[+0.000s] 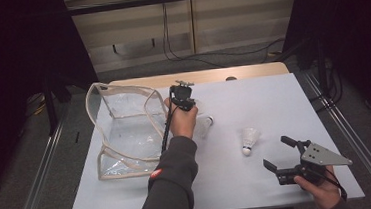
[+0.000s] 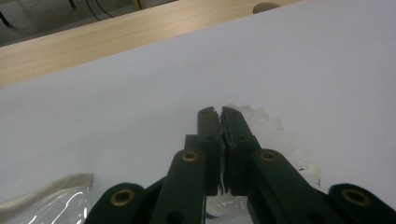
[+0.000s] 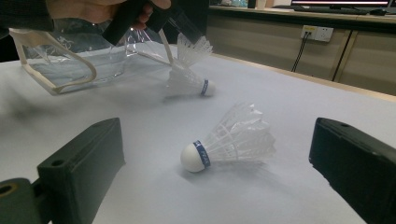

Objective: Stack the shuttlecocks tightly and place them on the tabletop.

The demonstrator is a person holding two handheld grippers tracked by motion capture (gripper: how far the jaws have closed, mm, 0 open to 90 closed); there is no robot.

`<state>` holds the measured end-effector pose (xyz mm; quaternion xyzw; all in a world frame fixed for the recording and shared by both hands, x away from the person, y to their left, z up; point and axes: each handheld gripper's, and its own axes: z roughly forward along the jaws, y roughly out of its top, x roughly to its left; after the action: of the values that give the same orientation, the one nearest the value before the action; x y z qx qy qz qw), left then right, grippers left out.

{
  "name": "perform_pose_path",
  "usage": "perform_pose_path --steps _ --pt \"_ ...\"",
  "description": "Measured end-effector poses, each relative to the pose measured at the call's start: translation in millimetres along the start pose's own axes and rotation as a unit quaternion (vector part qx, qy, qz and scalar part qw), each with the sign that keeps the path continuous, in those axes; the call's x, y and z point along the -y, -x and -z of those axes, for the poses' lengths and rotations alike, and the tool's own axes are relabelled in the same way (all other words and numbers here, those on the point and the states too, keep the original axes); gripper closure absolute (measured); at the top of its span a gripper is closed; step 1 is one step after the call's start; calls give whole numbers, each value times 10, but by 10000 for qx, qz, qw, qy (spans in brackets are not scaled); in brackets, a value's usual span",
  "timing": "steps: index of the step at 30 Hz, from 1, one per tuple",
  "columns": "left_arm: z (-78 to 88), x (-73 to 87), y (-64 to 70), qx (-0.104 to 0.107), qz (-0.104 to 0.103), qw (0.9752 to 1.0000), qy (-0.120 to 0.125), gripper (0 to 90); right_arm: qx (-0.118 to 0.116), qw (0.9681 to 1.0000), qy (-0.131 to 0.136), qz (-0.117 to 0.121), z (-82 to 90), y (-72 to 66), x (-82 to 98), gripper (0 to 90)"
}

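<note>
Left tongs (image 1: 189, 105) clamped on feathers of one shuttlecock (image 1: 204, 125) beside clear bag (image 1: 125, 132). Right tongs (image 1: 279, 153) wide open, empty, near second shuttlecock (image 3: 229, 138) on table (image 1: 273, 97); blue band lettering unreadable.

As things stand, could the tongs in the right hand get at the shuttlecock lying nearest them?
Probably yes. The right tongs are open and face the nearer shuttlecock, which lies on its side on the bare white table with nothing between. The left tongs are shut on a feather of the other shuttlecock, well clear.
</note>
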<state>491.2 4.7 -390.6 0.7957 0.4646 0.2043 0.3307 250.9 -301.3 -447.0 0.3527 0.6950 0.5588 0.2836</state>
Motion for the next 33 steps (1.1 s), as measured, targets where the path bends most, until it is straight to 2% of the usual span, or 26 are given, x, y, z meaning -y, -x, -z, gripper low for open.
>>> perform_pose_path --steps 8,13,19,21,27,33 --pt "-62 23 -3 -76 29 10000 -14 869 1 10000 -3 4 3 4 2 25" --pt "-93 31 9 -70 -32 10000 -62 866 -14 10000 0 -7 1 1 -1 25" --pt "-123 40 10 -114 44 9999 -33 851 -24 10000 -1 21 3 -8 -7 27" --pt "-129 33 17 -109 -17 9999 -41 851 -39 10000 12 18 3 -15 -9 27" --pt "-151 30 56 -50 -21 10000 -38 838 -49 10000 10 51 11 -17 -9 27" --pt "-161 23 72 -47 65 10000 -8 807 -34 10000 19 36 28 -14 -6 27"
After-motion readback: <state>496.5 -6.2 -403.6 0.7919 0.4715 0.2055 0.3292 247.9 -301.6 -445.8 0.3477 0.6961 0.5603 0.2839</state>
